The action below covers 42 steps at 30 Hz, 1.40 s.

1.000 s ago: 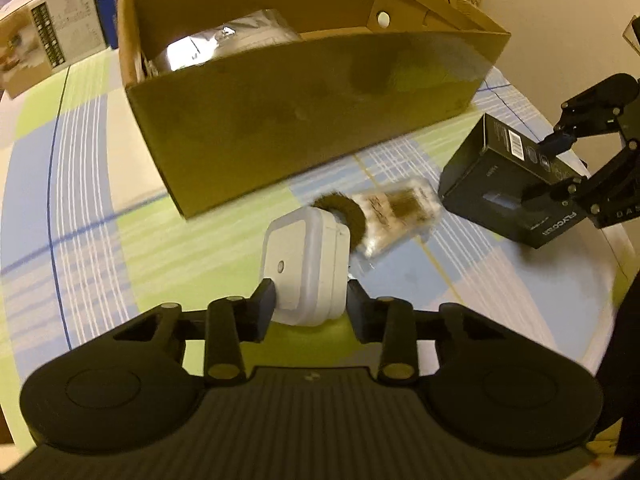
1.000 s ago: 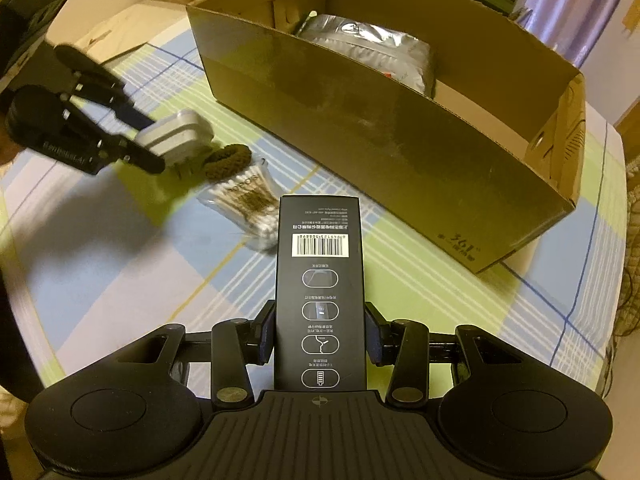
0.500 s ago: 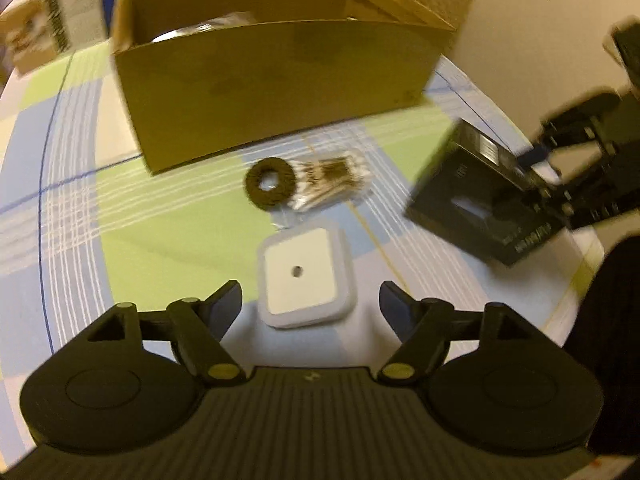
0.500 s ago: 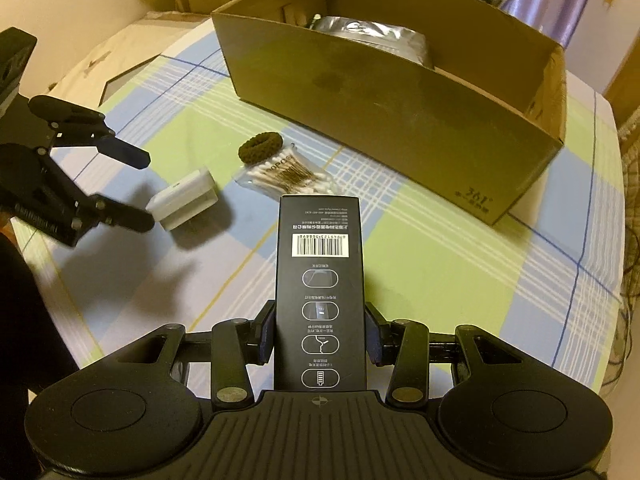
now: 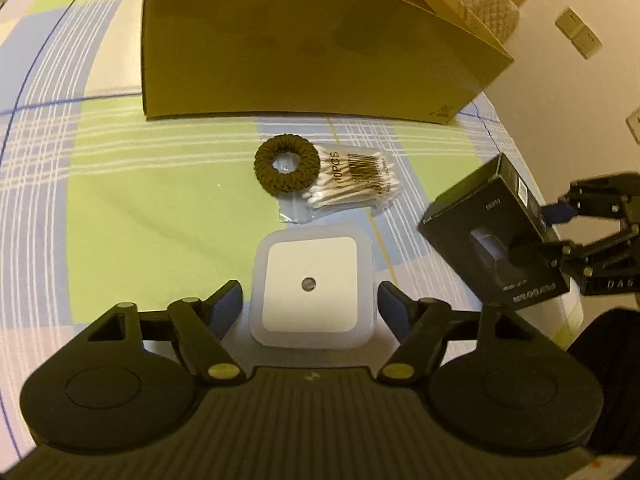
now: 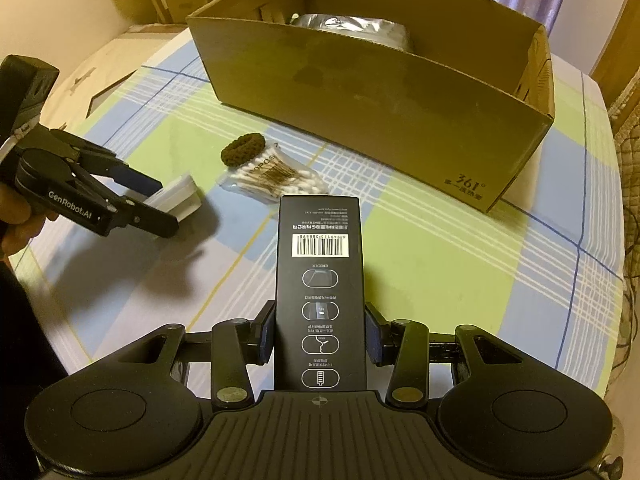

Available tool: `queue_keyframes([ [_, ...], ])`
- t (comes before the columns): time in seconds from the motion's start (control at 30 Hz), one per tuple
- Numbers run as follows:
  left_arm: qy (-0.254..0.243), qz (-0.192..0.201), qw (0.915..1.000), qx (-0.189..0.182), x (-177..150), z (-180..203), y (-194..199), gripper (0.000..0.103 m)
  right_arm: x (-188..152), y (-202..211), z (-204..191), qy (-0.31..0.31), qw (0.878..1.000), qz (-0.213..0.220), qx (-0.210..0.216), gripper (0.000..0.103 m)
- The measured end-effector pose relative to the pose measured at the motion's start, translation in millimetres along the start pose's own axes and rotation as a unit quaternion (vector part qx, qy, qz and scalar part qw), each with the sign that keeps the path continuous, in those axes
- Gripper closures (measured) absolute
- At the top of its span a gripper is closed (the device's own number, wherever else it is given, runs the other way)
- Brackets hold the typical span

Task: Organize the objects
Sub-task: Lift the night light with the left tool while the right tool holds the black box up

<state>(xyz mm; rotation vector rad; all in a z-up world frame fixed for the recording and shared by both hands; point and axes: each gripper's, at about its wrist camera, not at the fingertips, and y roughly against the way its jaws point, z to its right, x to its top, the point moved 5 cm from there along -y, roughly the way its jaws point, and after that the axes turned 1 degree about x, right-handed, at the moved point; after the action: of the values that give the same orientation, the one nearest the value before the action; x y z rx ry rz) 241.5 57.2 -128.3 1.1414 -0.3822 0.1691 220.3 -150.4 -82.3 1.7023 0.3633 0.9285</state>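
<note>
Between the spread fingers of the left gripper (image 5: 310, 300) lies a white, square, rounded plastic night-light (image 5: 311, 285), flat on the checked green-and-blue tablecloth (image 5: 160, 216). The jaws stand wide, a gap showing on each side, so nothing is gripped; the thing sits dead ahead and squarely between them. Its sides look about equal, so no long axis matters, and a plain closing should catch it.

Just beyond it lie a clear packet of cotton swabs (image 5: 352, 184) and a dark brown crocheted hair ring (image 5: 287, 165), touching each other.

The right gripper (image 6: 320, 336) is clamped on a tall black cardboard carton (image 6: 320, 280), its long axis pointing forward toward the open brown cardboard box (image 6: 380, 92), which stands farthest off and holds a silver foil bag (image 6: 352, 28). For the night-light the left gripper is plainly the nearer; the right is well apart from it and already loaded.
</note>
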Motion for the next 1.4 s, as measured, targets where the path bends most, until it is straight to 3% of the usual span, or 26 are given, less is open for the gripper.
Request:
queue_keyframes([
  [0.1, 0.007, -0.005, 1.0000, -0.004, -1, -1, -2, 0.041, 0, -3, 1, -0.003, 1.000, -0.002, -0.002, 0.062],
  [0.33, 0.005, 0.008, 0.9997, 0.024, -10, 9, 8, 0.042, -2, -4, 0, -0.017, 1.000, 0.001, -0.006, 0.063],
  [0.57, 0.002, 0.047, 0.9964, 0.070, -22, 28, 40, 0.042, -5, 12, -3, -0.056, 0.998, 0.031, 0.001, 0.063],
  [0.8, 0.021, 0.094, 0.9911, 0.092, -28, 47, 75, 0.042, -10, 36, -8, -0.099, 0.993, 0.067, 0.021, 0.063],
  [0.97, 0.023, 0.121, 0.9857, 0.115, -33, 62, 97, 0.042, -15, 58, -19, -0.098, 0.990, 0.098, 0.013, 0.063],
  [1.4, 0.018, 0.137, 0.9823, 0.126, -54, 89, 123, 0.042, -30, 90, -31, -0.103, 0.986, 0.131, 0.011, 0.063],
])
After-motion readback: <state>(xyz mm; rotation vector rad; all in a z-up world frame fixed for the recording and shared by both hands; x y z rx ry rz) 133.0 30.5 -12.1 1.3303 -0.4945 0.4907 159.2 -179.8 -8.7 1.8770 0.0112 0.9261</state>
